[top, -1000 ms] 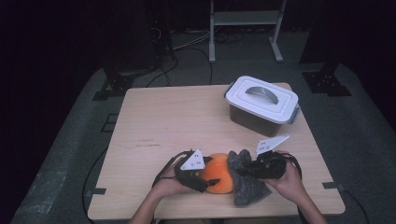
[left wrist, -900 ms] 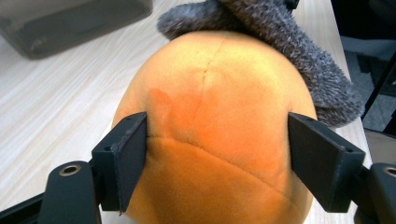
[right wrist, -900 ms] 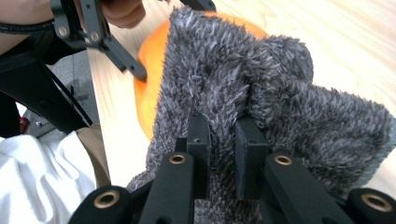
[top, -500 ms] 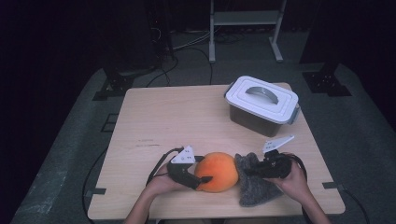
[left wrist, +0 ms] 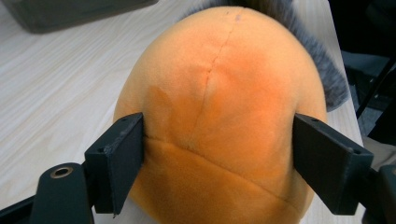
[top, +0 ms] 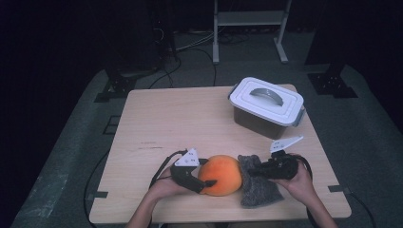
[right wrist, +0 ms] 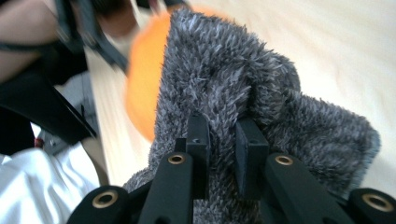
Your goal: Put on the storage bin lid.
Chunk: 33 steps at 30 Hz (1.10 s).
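One orange plush ball (top: 220, 174), lower centre of the high view. One grey fuzzy cloth (top: 256, 190) just right of it. One lidded plastic container (top: 266, 107), upper right on one wooden table (top: 180, 118). Two handheld grippers: left gripper (top: 205, 180), right gripper (top: 252, 172).

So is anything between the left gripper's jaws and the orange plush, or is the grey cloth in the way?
Nothing visible is. The left gripper straddles the orange plush directly, its jaws having just been opening. The grey fuzzy cloth lies on the plush's far side, pinched by the right gripper.
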Each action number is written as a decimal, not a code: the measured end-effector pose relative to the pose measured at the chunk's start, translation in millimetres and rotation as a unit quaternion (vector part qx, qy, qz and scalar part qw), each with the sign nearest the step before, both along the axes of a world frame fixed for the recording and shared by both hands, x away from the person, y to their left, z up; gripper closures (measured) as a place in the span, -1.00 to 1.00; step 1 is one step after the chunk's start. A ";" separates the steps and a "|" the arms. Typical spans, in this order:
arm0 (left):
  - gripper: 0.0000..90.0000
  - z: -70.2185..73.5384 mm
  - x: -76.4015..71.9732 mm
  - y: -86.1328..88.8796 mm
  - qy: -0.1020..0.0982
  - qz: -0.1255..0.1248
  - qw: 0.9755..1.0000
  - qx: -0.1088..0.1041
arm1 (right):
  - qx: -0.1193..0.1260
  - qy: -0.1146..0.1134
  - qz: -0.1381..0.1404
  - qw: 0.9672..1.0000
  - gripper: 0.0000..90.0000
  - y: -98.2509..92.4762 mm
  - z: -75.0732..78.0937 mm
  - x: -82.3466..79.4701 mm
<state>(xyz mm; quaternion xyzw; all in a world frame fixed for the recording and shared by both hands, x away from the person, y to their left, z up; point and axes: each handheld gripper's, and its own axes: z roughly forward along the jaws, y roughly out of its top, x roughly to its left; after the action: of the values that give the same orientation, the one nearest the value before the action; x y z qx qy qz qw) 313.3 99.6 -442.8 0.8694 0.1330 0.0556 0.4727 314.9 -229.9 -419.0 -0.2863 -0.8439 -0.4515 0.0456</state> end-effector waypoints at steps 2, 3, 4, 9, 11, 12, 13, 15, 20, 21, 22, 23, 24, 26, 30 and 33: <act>-0.56 0.2 -0.1 -1.3 -0.002 0.001 1.000 0.002 | 0.011 -0.010 0.007 1.000 0.72 5.8 6.0 -2.4; -0.56 0.1 0.3 -0.9 0.000 0.002 1.000 0.001 | 0.011 -0.010 0.007 1.000 0.72 5.8 6.0 -2.4; -0.56 -0.3 1.1 0.5 0.002 0.002 1.000 0.000 | 0.005 -0.008 0.012 1.000 0.72 8.7 4.1 -2.7; -0.56 -0.2 -0.3 -0.5 -0.002 0.002 1.000 0.000 | -0.027 0.016 0.015 0.999 0.72 9.9 -12.8 0.8; -0.56 0.0 -0.5 -0.5 -0.003 0.002 1.000 0.001 | -0.035 0.022 0.010 0.999 0.72 6.2 -14.6 0.4; -0.56 0.1 -0.7 -0.7 -0.004 0.002 1.000 0.001 | -0.035 0.022 0.009 0.999 0.72 5.1 -14.4 0.0; -0.57 0.3 -0.8 -1.2 -0.005 0.003 1.000 0.002 | -0.032 0.020 0.006 0.999 0.72 3.5 -12.0 -0.5; -0.57 1.1 -1.7 -3.1 -0.008 0.002 1.000 0.002 | -0.019 0.004 0.004 1.000 0.72 3.8 -3.8 -1.8; -0.57 3.6 -5.4 -8.0 -0.027 -0.006 1.000 0.014 | -0.009 -0.020 0.009 1.000 0.72 12.7 7.6 -3.8; -0.57 3.5 -5.6 -8.0 -0.027 -0.006 1.000 0.013 | -0.017 -0.017 0.011 1.000 0.72 14.5 4.7 -3.3; -0.57 3.3 -5.7 -7.8 -0.028 -0.007 0.999 0.013 | -0.019 -0.012 0.013 1.000 0.72 14.9 1.9 -2.5; -0.57 3.3 -5.9 -8.0 -0.029 -0.006 0.999 0.012 | -0.021 -0.002 0.014 1.000 0.72 13.9 -2.4 -1.0; -0.57 3.4 -5.8 -8.1 -0.029 -0.006 0.999 0.012 | -0.024 0.003 0.014 1.000 0.72 12.8 -4.3 -0.2; -0.57 3.7 -5.7 -8.2 -0.028 -0.005 1.000 0.012 | -0.036 0.011 0.009 0.999 0.72 8.5 -8.6 0.9; -0.57 5.9 -7.1 -11.8 -0.038 -0.008 0.999 0.015 | -0.015 -0.003 0.002 1.000 0.72 3.0 3.0 -1.5; -0.56 8.6 -11.4 -18.8 -0.055 -0.014 0.998 0.021 | 0.007 -0.029 0.006 1.000 0.72 9.0 18.0 -5.1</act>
<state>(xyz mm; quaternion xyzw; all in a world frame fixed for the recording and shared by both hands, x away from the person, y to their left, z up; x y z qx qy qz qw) 301.9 80.9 -434.2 0.8765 0.0931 0.0991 0.4617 309.8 -220.9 -401.0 -0.2682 -0.8432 -0.4652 0.0261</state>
